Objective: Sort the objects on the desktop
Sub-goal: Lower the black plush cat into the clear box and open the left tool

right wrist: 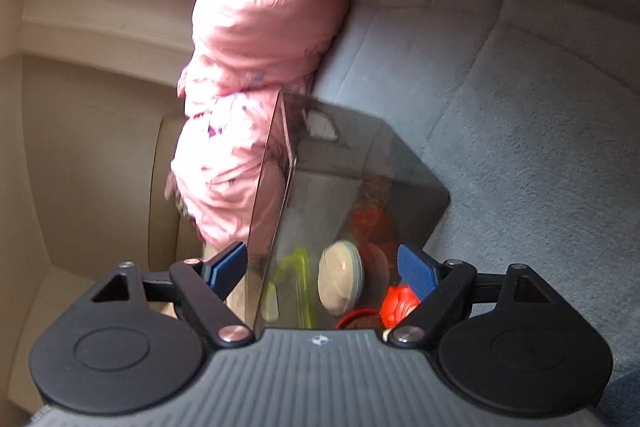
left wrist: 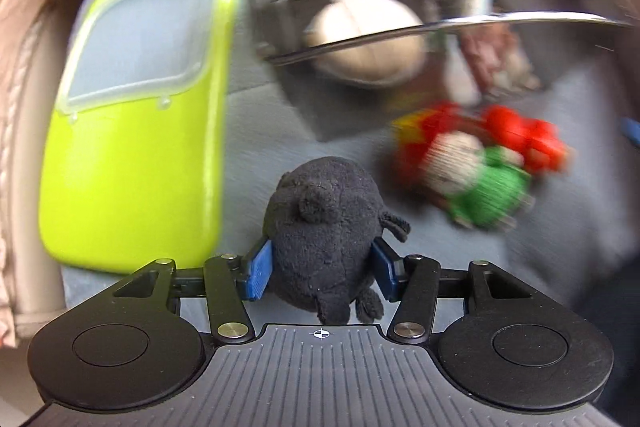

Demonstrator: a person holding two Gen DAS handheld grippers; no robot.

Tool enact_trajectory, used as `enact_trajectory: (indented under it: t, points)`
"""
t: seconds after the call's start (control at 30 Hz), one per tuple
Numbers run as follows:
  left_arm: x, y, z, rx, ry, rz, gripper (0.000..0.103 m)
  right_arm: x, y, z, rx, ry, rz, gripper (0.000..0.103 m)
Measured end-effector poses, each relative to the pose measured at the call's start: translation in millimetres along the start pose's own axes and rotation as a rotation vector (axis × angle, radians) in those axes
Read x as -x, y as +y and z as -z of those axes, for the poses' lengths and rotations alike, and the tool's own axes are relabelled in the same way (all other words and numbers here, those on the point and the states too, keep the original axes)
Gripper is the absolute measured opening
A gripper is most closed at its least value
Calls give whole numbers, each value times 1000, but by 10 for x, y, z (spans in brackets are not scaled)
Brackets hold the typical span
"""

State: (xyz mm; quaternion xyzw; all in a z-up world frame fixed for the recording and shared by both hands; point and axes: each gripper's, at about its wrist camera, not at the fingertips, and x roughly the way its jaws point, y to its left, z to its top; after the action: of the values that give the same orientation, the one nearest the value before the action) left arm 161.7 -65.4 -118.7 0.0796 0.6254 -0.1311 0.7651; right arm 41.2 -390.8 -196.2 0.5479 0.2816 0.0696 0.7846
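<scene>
My left gripper [left wrist: 322,267] is shut on a small black plush toy [left wrist: 324,227] and holds it above the grey-blue sofa cushion [left wrist: 256,131]. Ahead stands a smoky transparent bin [left wrist: 360,19] with a round cream object [left wrist: 366,39] inside. A red, green and white knitted toy [left wrist: 476,163] lies to the right on the cushion. My right gripper [right wrist: 322,267] is open, its blue pads [right wrist: 416,271] on either side of a wall of the transparent bin [right wrist: 360,167]. The cream object [right wrist: 340,281] and red items [right wrist: 396,305] show through it.
A lime-green lid with a clear window [left wrist: 136,115] lies at the left on the cushion. A pink padded garment [right wrist: 248,95] is heaped against the sofa edge. Beige floor [right wrist: 88,147] lies beyond the sofa in the right wrist view.
</scene>
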Motion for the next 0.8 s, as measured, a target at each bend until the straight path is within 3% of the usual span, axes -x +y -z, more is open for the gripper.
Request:
enact_trajectory:
  t: [0.13,0.23,0.3,0.37,0.43,0.5,0.57,0.7,0.8]
  points:
    - [743,-105,28,-38,-32,209,56,-33,168,79,71,51,25,84]
    - [1341,-25,-331,-4,-180,346,58,100,307,118,88,89,-18,85]
    - [1468,42,-660,26,-245,409,59,203,553,114,177,138,-85,85]
    - [1306,73,-1029,76,-230,453,59,274,929,63,313,177,-59,92]
    - [1003,74,-1375,132,-180,493,59,320,1281,-10,431,175,56,96]
    - [619,60,-1656,184,-117,516,58,363,1502,-100,479,149,146,97]
    - [206,39,-1863,225,-83,518,58,395,1602,-177,482,147,174,97]
    - [-474,1,-2044,310,45,517,58,411,1676,-180,497,164,233,97]
    - [-803,86,-2005,389,146,573,58,327,1713,-106,546,194,277,97]
